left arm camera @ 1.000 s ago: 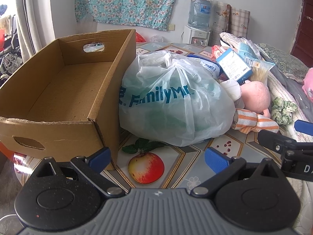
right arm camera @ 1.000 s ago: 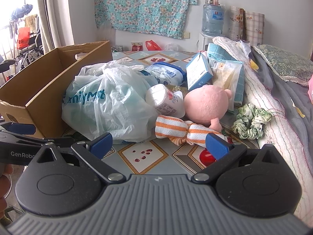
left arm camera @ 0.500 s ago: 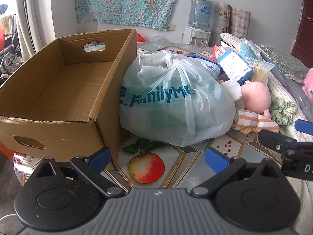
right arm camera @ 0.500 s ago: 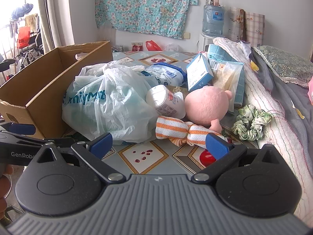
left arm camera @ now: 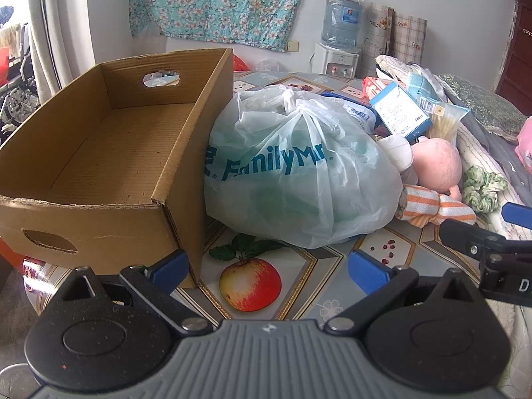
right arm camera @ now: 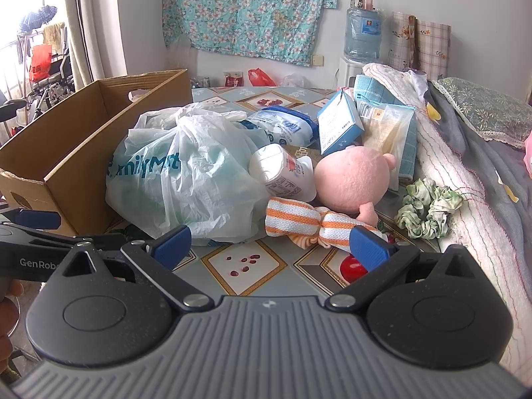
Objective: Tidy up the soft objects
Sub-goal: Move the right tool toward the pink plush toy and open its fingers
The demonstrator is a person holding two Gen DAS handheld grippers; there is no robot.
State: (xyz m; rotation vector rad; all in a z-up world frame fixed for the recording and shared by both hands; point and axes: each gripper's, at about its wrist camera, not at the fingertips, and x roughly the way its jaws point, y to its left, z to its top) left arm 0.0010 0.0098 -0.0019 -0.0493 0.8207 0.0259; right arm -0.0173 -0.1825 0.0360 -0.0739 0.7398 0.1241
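An empty cardboard box [left arm camera: 109, 153] stands at the left on the patterned table; it also shows in the right wrist view [right arm camera: 83, 139]. A tied white FamilyMart bag [left arm camera: 292, 173] [right arm camera: 179, 173] lies against its right side. Right of the bag lie a pink plush doll [left arm camera: 435, 163] [right arm camera: 352, 176], an orange-striped cloth [left arm camera: 429, 206] [right arm camera: 306, 219] and a green scrunchie [left arm camera: 482, 186] [right arm camera: 429, 206]. My left gripper [left arm camera: 266, 271] is open and empty, low in front of the bag. My right gripper [right arm camera: 269, 244] is open and empty, in front of the striped cloth.
A white tub [right arm camera: 282, 176], a blue wipes pack [right arm camera: 282, 126], a blue box [right arm camera: 339, 126] and a clear packet [right arm camera: 389, 136] are piled behind the doll. A quilt [right arm camera: 465, 173] lies along the right. A water dispenser [left arm camera: 339, 33] stands by the back wall.
Both grippers have crept slightly forward. Nothing was grasped or moved.
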